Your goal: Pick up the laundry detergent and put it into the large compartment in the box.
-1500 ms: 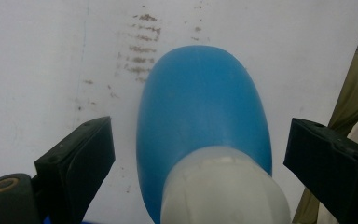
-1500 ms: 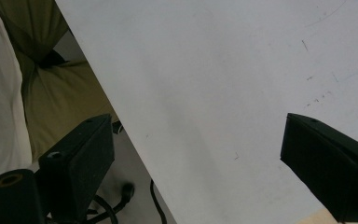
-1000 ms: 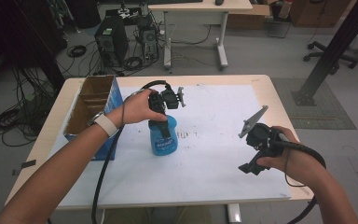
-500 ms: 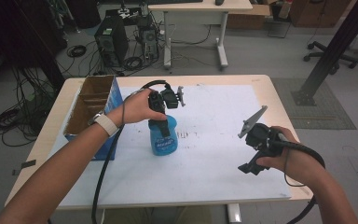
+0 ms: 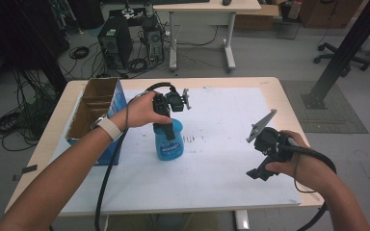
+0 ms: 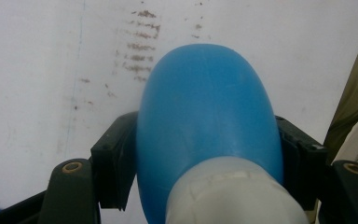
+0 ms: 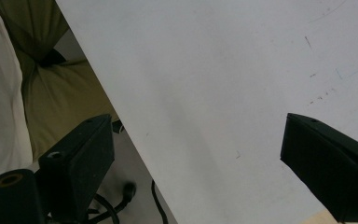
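Room: grey floor behind the table, with a computer tower (image 5: 114,44), loose cables and a second desk (image 5: 207,9) farther back.
Surface: wooden table (image 5: 289,103) covered by a large white sheet (image 5: 221,125) that bears faint brown smudges near its middle.
Bottle: blue bottle (image 5: 168,142) standing upright on the white sheet, left of the table's centre, just right of the cardboard box; it has a pale whitish top and a label on its front.
Left gripper: the left gripper (image 5: 165,117) comes down on the bottle from above, held by the person's left hand (image 5: 137,109); in the left gripper view the two black jaws press against either side of the bottle's blue body (image 6: 208,126), just below the pale top, so it is clamped on the bottle.
Right gripper: the right gripper (image 5: 261,161) is held by the right hand (image 5: 298,166) above the sheet near the table's right front edge, well apart from the bottle; in the right gripper view its jaws stand wide apart with nothing between them (image 7: 196,154), over the sheet's edge.
Box: open cardboard box (image 5: 92,107) with blue sides on the table's left part, beside the left forearm.
Cables: a black cable trails from each gripper toward the near edge.
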Available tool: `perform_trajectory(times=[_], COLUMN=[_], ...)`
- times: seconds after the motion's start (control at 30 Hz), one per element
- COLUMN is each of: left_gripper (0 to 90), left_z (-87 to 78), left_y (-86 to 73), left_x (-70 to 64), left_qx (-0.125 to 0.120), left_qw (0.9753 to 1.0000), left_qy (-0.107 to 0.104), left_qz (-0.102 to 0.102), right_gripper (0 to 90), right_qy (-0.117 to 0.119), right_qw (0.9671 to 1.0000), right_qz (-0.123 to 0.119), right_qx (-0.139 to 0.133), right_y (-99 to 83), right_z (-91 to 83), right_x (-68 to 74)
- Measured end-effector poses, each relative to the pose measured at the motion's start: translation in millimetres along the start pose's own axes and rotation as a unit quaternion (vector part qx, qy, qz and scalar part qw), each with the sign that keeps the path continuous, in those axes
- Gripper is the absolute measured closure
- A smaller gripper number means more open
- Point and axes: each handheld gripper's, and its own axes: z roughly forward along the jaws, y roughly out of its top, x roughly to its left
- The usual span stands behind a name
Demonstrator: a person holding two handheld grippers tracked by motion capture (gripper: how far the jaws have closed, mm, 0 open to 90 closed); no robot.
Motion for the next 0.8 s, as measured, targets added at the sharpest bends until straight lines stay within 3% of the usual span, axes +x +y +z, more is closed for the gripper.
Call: perform_trajectory(times=[0.8], left_gripper=[37.1], left_z=[-1.4], left_y=[1.4], left_x=[-4.3], left_qx=[0.006], left_qw=[0.9999], left_qy=[0.01], left_qz=[-0.003], right_gripper=[9.7], right_qy=[0.0], right_qw=[1.0], right_qz=[-0.001], right_qx=[-0.003], right_y=[-0.6], right_z=[0.1], right_x=[0.8])
